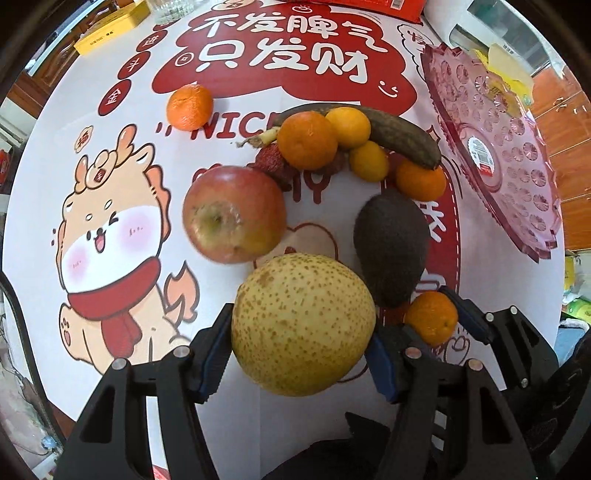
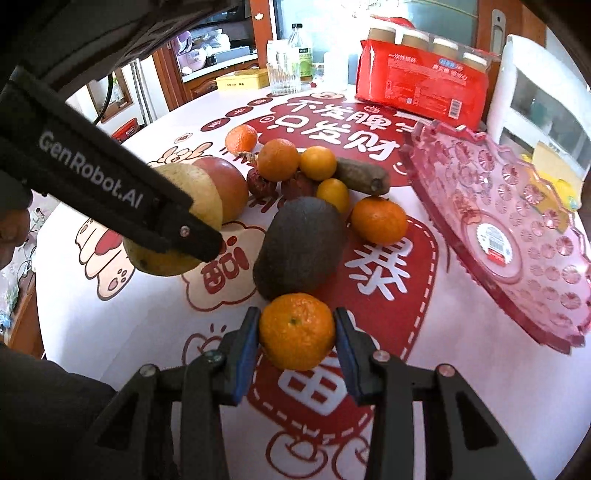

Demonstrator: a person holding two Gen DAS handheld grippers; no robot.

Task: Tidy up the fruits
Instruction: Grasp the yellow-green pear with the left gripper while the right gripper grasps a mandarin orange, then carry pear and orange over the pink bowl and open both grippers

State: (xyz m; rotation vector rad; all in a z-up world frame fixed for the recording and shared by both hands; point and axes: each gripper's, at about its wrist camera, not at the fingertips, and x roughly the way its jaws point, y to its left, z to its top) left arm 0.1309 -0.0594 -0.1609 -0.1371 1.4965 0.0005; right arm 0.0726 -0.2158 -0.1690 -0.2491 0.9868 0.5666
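My left gripper point(image 1: 301, 343) points straight down and is shut on a yellow speckled pear point(image 1: 303, 325), lifted off the tablecloth. In the right wrist view one of its fingers point(image 2: 192, 236) crosses the pear point(image 2: 159, 262). My right gripper point(image 2: 297, 332) is shut on a mandarin point(image 2: 297, 330), which also shows in the left wrist view point(image 1: 432, 317). On the table lie a red apple point(image 1: 232, 214), a dark avocado point(image 1: 391, 247), a browned banana point(image 1: 399, 136), several mandarins and small oranges point(image 1: 306, 140), and lychees point(image 1: 269, 158).
A pink glass fruit plate point(image 2: 517, 229) stands at the right of the round table. At the back are a red package point(image 2: 424, 85), a drinking glass point(image 2: 284, 77), a yellow box point(image 1: 110, 29) and a white appliance point(image 2: 535, 92). One mandarin point(image 1: 190, 107) lies apart.
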